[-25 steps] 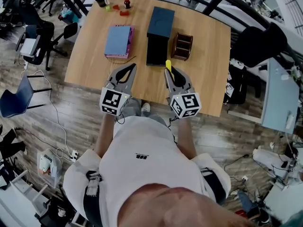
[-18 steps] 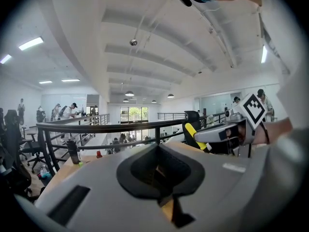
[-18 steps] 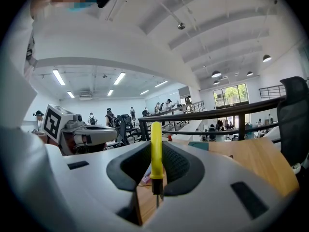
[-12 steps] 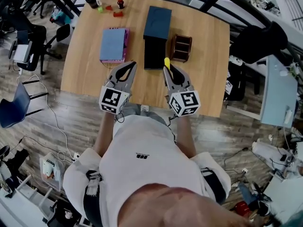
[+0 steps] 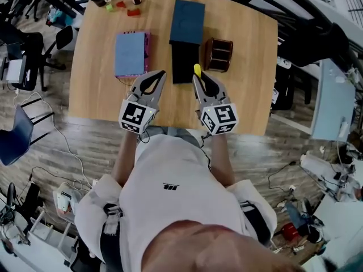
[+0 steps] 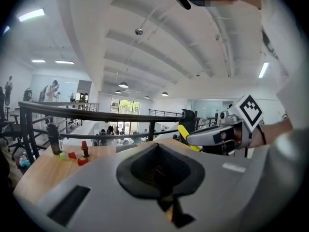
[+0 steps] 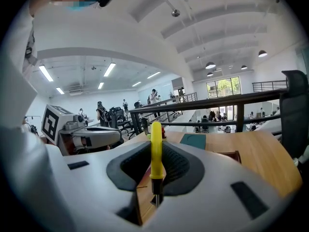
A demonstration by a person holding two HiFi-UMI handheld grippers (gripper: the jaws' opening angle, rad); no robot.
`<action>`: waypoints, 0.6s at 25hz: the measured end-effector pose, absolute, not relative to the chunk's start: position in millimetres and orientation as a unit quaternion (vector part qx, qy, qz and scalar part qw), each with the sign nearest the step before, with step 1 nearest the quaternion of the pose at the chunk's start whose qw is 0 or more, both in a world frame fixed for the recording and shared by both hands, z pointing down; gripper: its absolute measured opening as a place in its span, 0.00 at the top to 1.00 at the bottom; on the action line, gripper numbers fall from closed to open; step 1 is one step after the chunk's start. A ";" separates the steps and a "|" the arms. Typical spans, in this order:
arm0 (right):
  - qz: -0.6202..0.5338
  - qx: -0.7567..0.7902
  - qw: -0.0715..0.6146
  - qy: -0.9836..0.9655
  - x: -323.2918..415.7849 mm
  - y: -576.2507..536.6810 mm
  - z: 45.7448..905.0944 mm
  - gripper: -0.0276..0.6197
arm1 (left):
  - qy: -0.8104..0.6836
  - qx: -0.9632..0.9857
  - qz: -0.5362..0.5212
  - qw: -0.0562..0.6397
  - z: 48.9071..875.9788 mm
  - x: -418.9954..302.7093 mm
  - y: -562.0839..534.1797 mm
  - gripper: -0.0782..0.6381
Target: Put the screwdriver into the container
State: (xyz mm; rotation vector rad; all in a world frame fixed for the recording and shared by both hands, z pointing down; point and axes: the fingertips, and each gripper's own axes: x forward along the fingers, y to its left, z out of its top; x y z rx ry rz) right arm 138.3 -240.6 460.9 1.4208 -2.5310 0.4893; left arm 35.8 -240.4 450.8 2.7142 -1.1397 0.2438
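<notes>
Pinched in right gripper (image 5: 199, 79), centre frame: smooth yellow-handled screwdriver (image 7: 156, 149), thin metal shaft below. Left gripper (image 5: 160, 74) closed, empty. Up right, nearby: brown wooden slotted container (image 5: 219, 54).

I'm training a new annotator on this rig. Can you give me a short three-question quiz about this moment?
1. Multiple choice: what is in the right gripper?
A. nothing
B. a screwdriver
C. a spoon

2. True or false: the screwdriver is already in the container.

3. Fill in: on the table, the container stands on the person's ___ side of the dark box.

Key:
1. B
2. False: the right gripper holds it, short of the container.
3. right
</notes>
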 end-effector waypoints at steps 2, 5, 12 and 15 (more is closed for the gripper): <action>0.170 0.482 0.106 -0.853 134.8 -248.9 468.9 0.86 | -0.379 0.916 0.085 0.102 459.4 35.3 -247.1 0.88; 0.180 0.483 0.116 -0.849 129.4 -257.4 481.1 0.86 | -0.370 0.918 0.091 0.113 473.4 35.1 -254.7 0.88; 0.205 0.479 0.138 -0.842 119.7 -274.7 513.3 0.86 | -0.352 0.920 0.107 0.137 503.9 38.7 -271.1 0.88; 0.213 0.478 0.148 -0.839 116.6 -281.9 526.1 0.86 | -0.348 0.919 0.108 0.148 513.0 38.3 -278.2 0.88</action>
